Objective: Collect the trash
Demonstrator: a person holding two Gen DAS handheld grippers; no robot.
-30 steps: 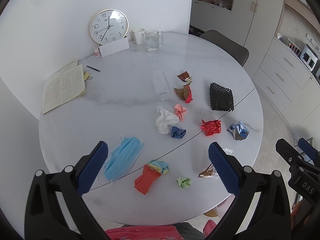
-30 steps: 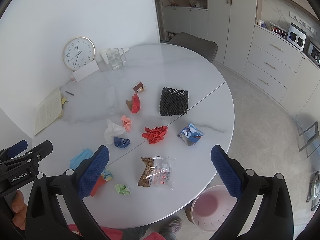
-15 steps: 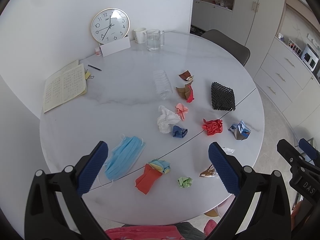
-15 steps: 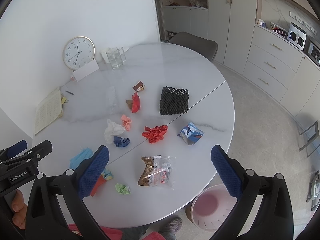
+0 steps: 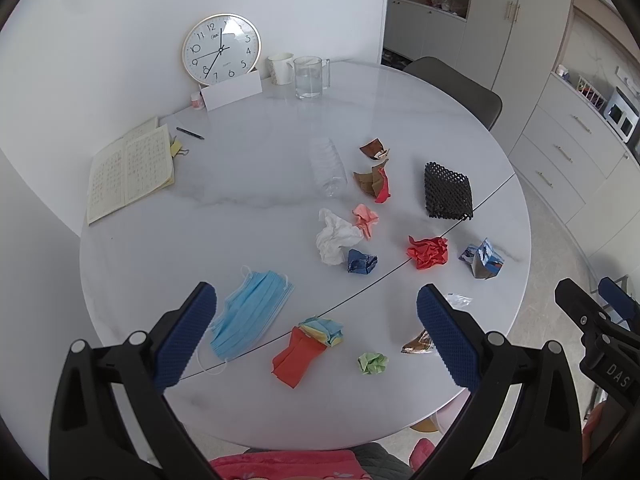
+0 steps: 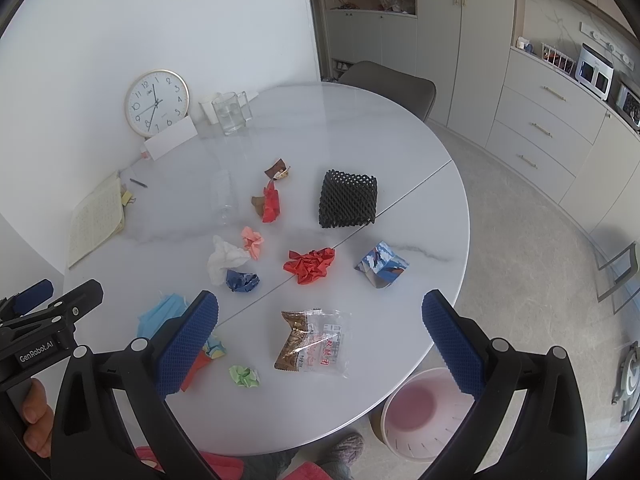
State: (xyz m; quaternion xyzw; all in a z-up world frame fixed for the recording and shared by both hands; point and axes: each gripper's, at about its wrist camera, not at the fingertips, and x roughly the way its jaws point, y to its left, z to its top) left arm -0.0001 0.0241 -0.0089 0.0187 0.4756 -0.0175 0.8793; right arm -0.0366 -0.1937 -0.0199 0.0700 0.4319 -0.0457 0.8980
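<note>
Both grippers hang above the near edge of a round white marble-look table, jaws spread wide and holding nothing: the left gripper and the right gripper each show dimpled blue rubber pads on black plastic arms.

Nearest on the table lie a small crumpled green paper ball, a folded red paper with a pastel wad on top and a pleated light-blue face mask. The clear plastic snack wrapper with brown contents is fully shown only in the right wrist view; the left one hides most of it behind a pad. Only the right view shows the pink plastic bin on the floor beside the table.

Farther in sit a crumpled dark-blue paper, a white tissue wad, a pink paper scrap, a crumpled red paper and a blue-printed crushed carton. Beyond them are a black foam mesh sleeve, brown-and-red wrappers and a clear plastic bottle lying flat, faint against the marble.

At the far wall stand a round gold-rimmed clock, a glass mug and an open notebook.
</note>
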